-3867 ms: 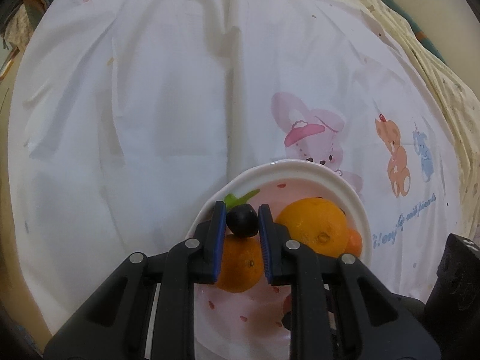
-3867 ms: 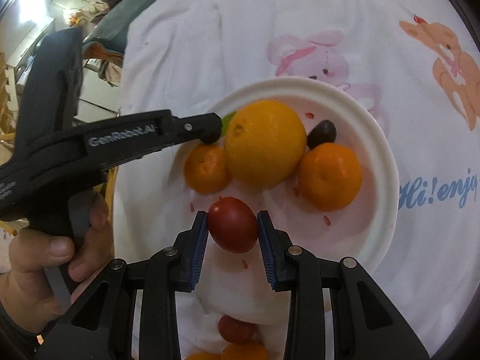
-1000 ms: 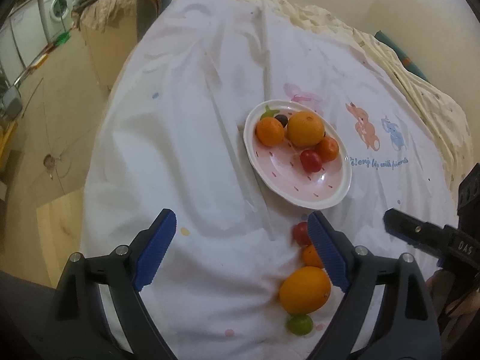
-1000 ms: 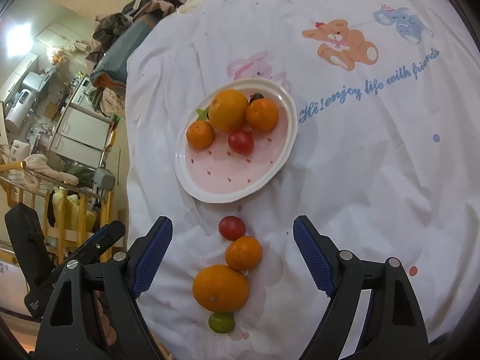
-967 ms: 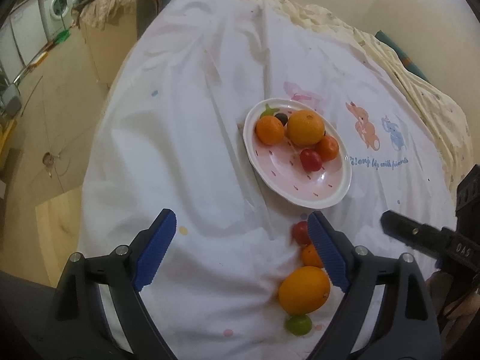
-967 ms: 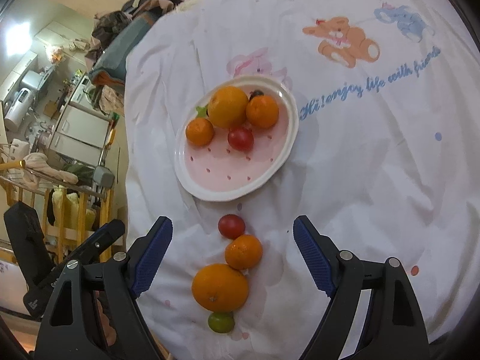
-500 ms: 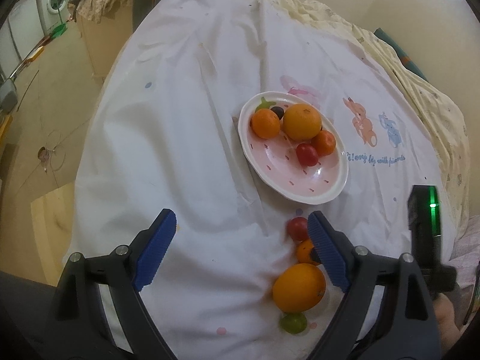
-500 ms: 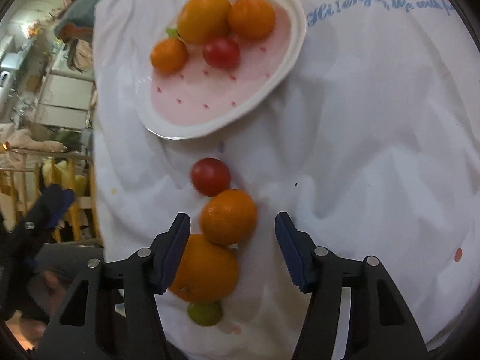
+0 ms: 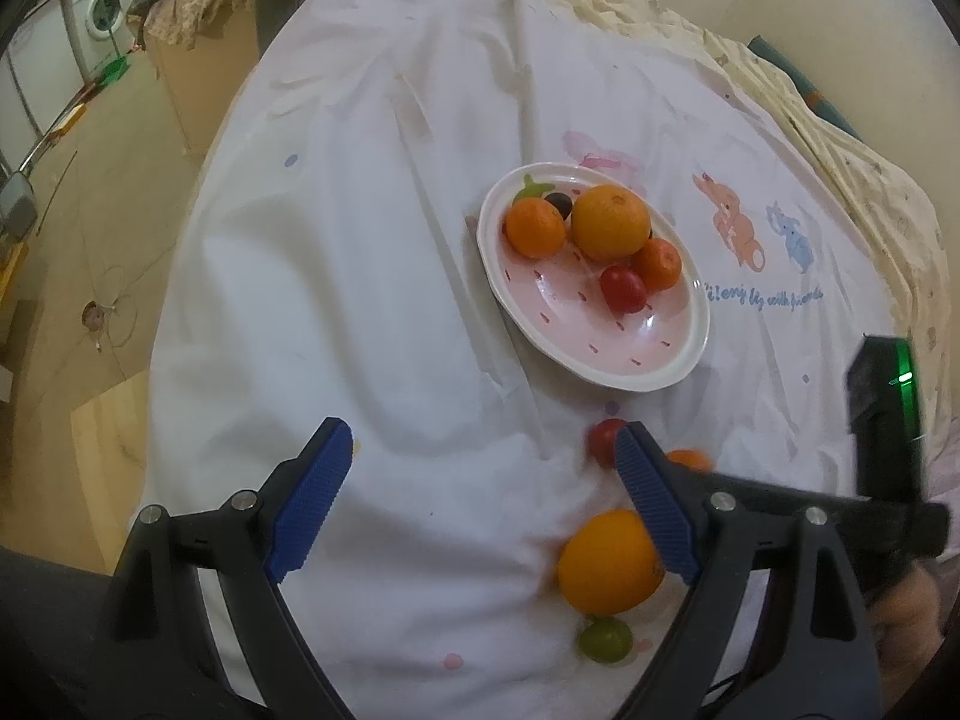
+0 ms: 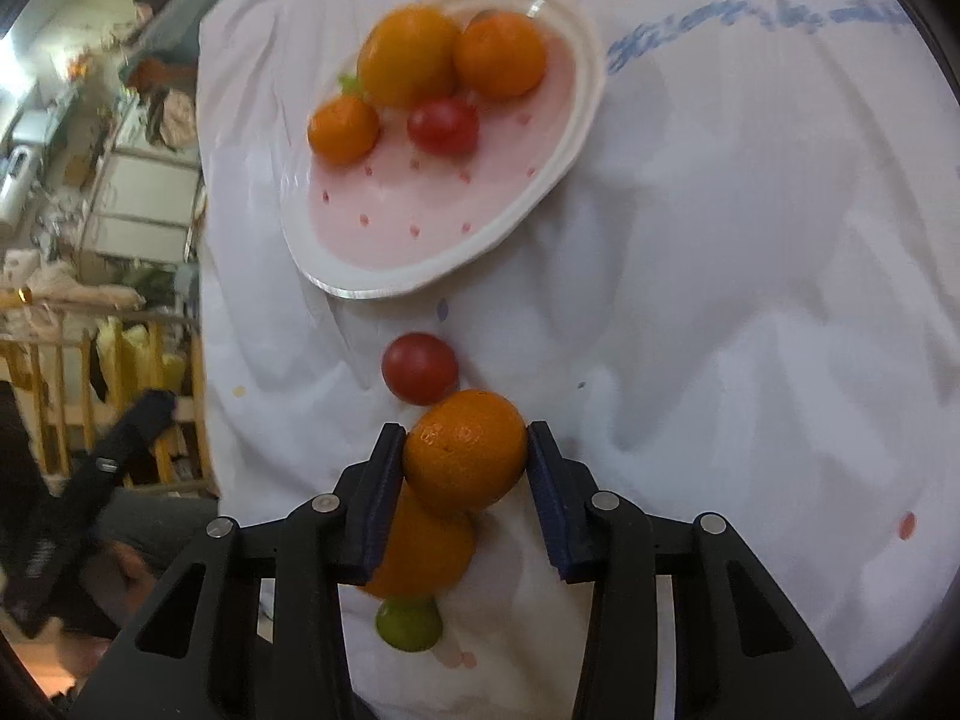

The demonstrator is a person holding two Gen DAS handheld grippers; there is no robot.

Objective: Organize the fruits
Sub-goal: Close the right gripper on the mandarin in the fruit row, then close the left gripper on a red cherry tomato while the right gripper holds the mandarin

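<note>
A small orange (image 10: 465,450) lies on the white cloth between the jaws of my right gripper (image 10: 463,429). The jaws are closing and both blue pads touch its sides. Just beyond it rests a red tomato (image 10: 420,369); behind it sit a large orange (image 10: 420,552) and a green fruit (image 10: 409,624). The pink plate (image 10: 576,138) farther off holds a big orange, two small oranges, a tomato and a dark grape. My left gripper (image 9: 480,429) hovers open and empty above the cloth, left of the loose fruits.
The cloth (image 9: 360,240) has cartoon animals and blue writing and is wrinkled near the fruits. Its left edge drops to the floor (image 9: 90,240). A wooden railing (image 10: 120,348) and a person's hand stand off to the left in the right wrist view.
My right gripper dropped toward the loose fruits and its jaws narrowed around the small orange. The left gripper stayed wide and nearly still.
</note>
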